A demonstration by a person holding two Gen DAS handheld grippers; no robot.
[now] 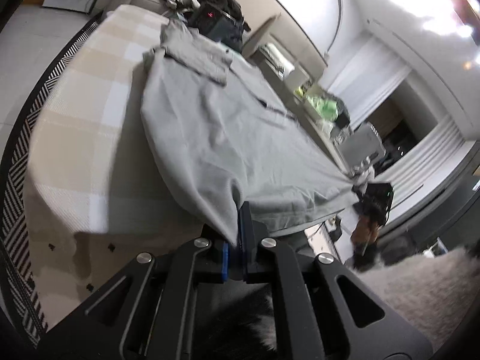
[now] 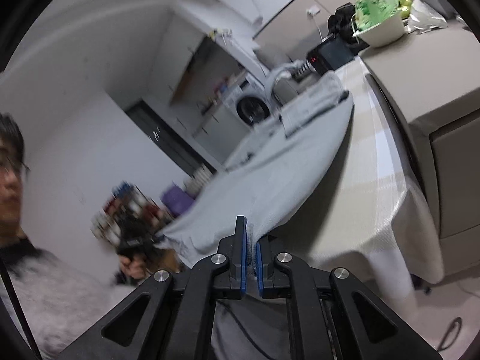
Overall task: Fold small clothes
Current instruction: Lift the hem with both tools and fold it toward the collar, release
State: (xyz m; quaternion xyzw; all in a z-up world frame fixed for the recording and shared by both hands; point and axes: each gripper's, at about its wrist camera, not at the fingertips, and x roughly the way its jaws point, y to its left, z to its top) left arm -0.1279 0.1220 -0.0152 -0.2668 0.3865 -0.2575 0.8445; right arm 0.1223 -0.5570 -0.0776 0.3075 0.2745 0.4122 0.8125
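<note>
A light grey garment (image 1: 216, 126) lies stretched over a table with a beige checked cloth (image 1: 90, 114). My left gripper (image 1: 240, 234) is shut on its near hem corner, just off the table's front edge. My right gripper (image 2: 251, 246) is shut on the other near corner of the same garment (image 2: 279, 165). It also shows in the left wrist view (image 1: 375, 198), off the table's right side. The near hem is lifted and pulled taut between the two grippers. The far end with the collar (image 1: 195, 51) rests on the table.
A black device with red digits (image 1: 216, 18) sits at the table's far end. A beige sofa (image 2: 435, 96) with a bowl of green bags (image 2: 378, 9) runs along one side. A striped rug (image 1: 18, 186) covers the floor. The person's face and torso (image 2: 36, 258) are close by.
</note>
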